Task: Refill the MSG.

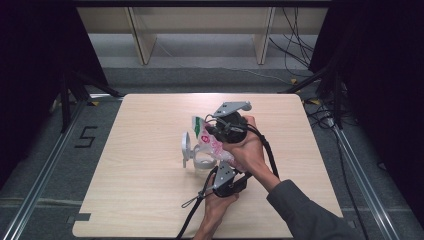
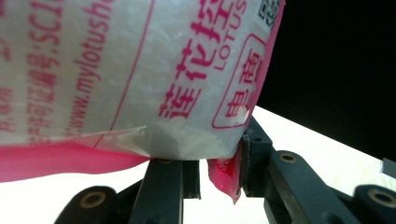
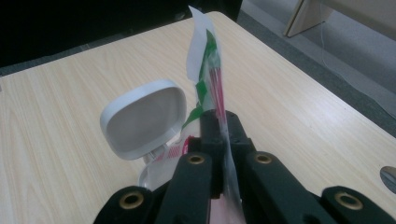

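High view: both grippers hold a pouch tipped over an open container on the tabletop. Right gripper fingers pinch its top edge flat; left gripper fingers clamp its bottom corner. Filling appears in hand; lid still open.

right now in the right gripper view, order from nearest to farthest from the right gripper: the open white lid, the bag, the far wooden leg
1. bag, pinched between the right gripper jaws
2. open white lid, just beyond, left
3. far wooden leg, past the table, upper right
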The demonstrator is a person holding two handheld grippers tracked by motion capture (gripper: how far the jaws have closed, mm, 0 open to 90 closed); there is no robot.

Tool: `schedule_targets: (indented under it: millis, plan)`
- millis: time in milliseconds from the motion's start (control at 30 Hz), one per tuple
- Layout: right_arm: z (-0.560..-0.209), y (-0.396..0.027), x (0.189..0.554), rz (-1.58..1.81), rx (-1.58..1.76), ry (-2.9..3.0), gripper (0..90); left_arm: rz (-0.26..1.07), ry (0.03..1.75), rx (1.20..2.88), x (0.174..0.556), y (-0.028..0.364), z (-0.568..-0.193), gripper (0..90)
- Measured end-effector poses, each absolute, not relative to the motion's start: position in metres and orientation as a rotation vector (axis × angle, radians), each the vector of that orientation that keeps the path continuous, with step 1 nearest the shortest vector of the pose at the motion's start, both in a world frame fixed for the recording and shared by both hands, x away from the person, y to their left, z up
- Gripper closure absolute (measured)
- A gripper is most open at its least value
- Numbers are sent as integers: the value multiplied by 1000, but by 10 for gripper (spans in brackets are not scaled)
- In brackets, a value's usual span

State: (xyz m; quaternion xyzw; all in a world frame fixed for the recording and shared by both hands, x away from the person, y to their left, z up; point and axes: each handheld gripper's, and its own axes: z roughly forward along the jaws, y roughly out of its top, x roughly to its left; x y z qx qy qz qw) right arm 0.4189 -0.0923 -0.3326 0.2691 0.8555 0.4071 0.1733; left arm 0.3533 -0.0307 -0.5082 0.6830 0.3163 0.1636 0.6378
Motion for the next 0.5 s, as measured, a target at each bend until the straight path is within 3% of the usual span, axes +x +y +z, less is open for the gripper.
schedule_targets:
  millis: [500]
  plan:
    - [-332,-94,419,1166,776,2417,900,377,710,1573,353,-31,-508,732]
